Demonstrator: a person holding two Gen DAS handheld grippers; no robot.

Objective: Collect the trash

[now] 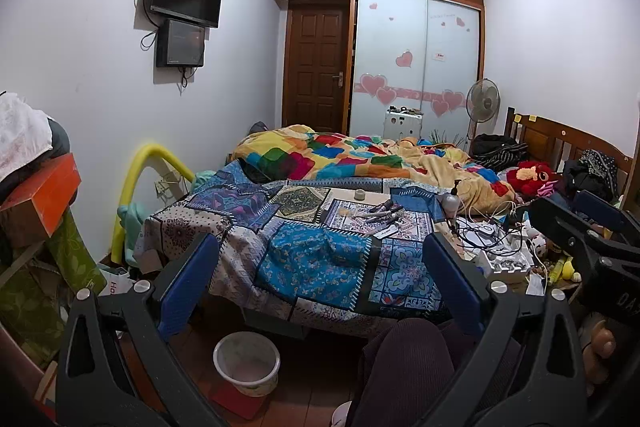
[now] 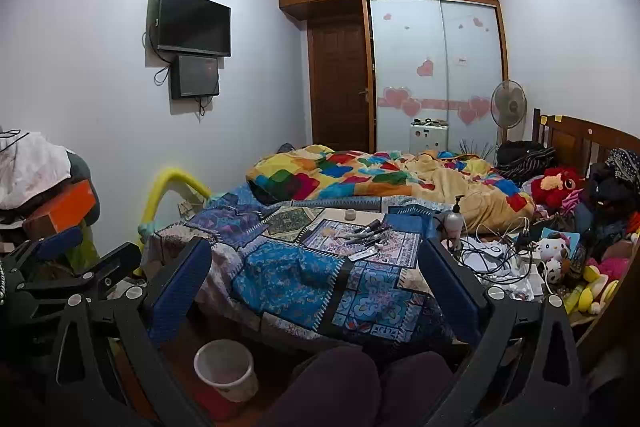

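Observation:
A white trash bin [image 1: 247,360] stands on the floor in front of the bed, below and between my grippers; it also shows in the right wrist view [image 2: 225,369]. Small scraps and slim dark objects [image 1: 382,214] lie on the patterned blue patchwork cover [image 1: 316,259], also in the right wrist view [image 2: 366,233]. My left gripper [image 1: 320,275] is open and empty, held above the bed's near edge. My right gripper [image 2: 316,281] is open and empty, beside the left one. Each gripper shows at the other view's edge.
A pump bottle [image 1: 451,202], tangled white cables [image 1: 486,231] and stuffed toys [image 2: 558,251] crowd the bed's right side. A colourful blanket [image 1: 360,155] lies further back. Boxes and cloth pile up at left [image 1: 40,195]. My knees [image 2: 360,383] are below.

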